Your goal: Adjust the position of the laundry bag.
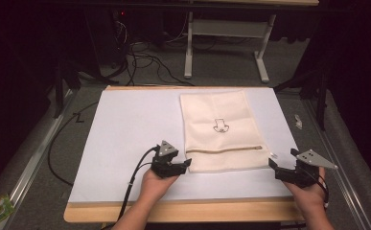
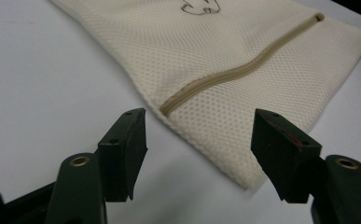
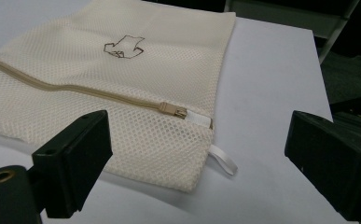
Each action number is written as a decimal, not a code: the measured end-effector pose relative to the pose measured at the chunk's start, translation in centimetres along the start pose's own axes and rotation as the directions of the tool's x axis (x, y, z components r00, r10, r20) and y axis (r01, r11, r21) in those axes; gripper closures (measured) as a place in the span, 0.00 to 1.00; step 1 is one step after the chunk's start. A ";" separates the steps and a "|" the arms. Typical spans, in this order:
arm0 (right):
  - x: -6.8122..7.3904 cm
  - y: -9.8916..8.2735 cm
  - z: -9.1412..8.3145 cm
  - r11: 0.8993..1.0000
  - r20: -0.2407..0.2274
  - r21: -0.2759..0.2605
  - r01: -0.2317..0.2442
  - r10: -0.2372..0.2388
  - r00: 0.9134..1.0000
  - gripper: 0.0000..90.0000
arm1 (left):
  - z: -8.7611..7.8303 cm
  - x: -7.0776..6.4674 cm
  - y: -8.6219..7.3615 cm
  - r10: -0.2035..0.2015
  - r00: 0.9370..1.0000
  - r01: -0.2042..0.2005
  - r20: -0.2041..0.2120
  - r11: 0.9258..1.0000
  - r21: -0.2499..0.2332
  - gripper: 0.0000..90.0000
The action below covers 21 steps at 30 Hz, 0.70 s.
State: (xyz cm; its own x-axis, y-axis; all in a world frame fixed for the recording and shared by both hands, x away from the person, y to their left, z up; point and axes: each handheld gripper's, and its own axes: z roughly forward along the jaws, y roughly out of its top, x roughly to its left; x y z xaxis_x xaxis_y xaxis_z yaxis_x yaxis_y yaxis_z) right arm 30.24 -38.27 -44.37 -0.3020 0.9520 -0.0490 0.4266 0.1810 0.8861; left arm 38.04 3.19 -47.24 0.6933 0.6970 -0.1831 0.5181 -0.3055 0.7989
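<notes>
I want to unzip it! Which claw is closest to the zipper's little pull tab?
The right claw. The zipper pull sits at the mesh bag's right end, by that claw; the left claw is at the other end.

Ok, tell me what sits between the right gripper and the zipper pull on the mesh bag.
Nothing visible does. The right gripper is open and faces the mesh bag's near corner, where the zipper pull lies closed. Between the jaws and the pull there is only bare white table cover and the bag's small white loop.
</notes>
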 end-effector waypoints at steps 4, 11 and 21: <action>0.1 0.0 0.0 1.000 -0.012 0.005 0.007 -0.007 1.000 0.11 | 2.1 -0.7 0.2 0.036 0.999 -0.034 -0.017 0.994 0.099 0.56; 0.3 0.0 0.1 1.000 -0.022 0.012 0.014 -0.014 1.000 0.14 | 1.7 -0.9 0.0 0.077 0.996 -0.073 -0.033 0.992 0.103 0.92; 0.5 -0.1 -0.2 1.000 -0.059 0.018 0.005 -0.004 0.998 0.24 | -0.3 -0.6 -0.8 0.119 0.992 -0.113 -0.042 0.985 0.133 0.97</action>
State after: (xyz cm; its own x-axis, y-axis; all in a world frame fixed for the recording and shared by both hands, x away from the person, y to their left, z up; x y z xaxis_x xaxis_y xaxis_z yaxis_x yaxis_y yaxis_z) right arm 29.84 -37.85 -44.37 -0.3533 0.9352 -0.0250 0.4405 0.1899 0.8774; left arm 37.11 3.21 -47.62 0.7288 0.6819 -0.0624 0.4983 -0.4656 0.7314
